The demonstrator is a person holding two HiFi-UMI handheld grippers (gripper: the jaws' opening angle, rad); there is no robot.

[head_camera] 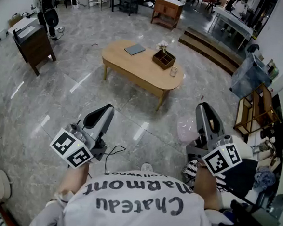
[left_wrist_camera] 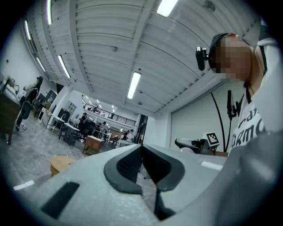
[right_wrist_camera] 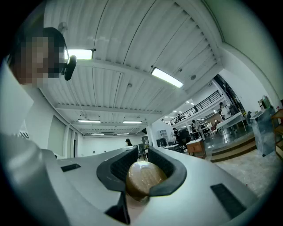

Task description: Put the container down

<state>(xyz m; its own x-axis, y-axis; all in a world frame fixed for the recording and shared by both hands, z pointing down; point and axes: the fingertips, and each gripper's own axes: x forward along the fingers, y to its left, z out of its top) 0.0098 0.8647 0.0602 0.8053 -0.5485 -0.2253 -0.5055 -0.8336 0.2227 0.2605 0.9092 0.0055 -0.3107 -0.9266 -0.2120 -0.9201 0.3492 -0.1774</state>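
My right gripper point(head_camera: 203, 109) is held up in front of me, and its jaws are shut on a small rounded container. In the head view the container point(head_camera: 186, 129) is a pale, translucent pinkish shape at the gripper's left side. In the right gripper view the container point(right_wrist_camera: 143, 178) is a brownish glossy dome wedged between the black pads of that gripper point(right_wrist_camera: 142, 155). My left gripper point(head_camera: 107, 109) is raised beside it. In its own view the left gripper point(left_wrist_camera: 142, 152) holds nothing, and its pads meet in a narrow slit. The right gripper point(left_wrist_camera: 194, 143) also shows there at the right.
An oval wooden table point(head_camera: 135, 68) stands ahead on the marble floor, with a wooden box point(head_camera: 163, 59), a dark flat book point(head_camera: 135, 49) and a small glass point(head_camera: 173, 71) on it. A dark cabinet point(head_camera: 34, 42) is far left; a wooden shelf point(head_camera: 255, 112) is at the right.
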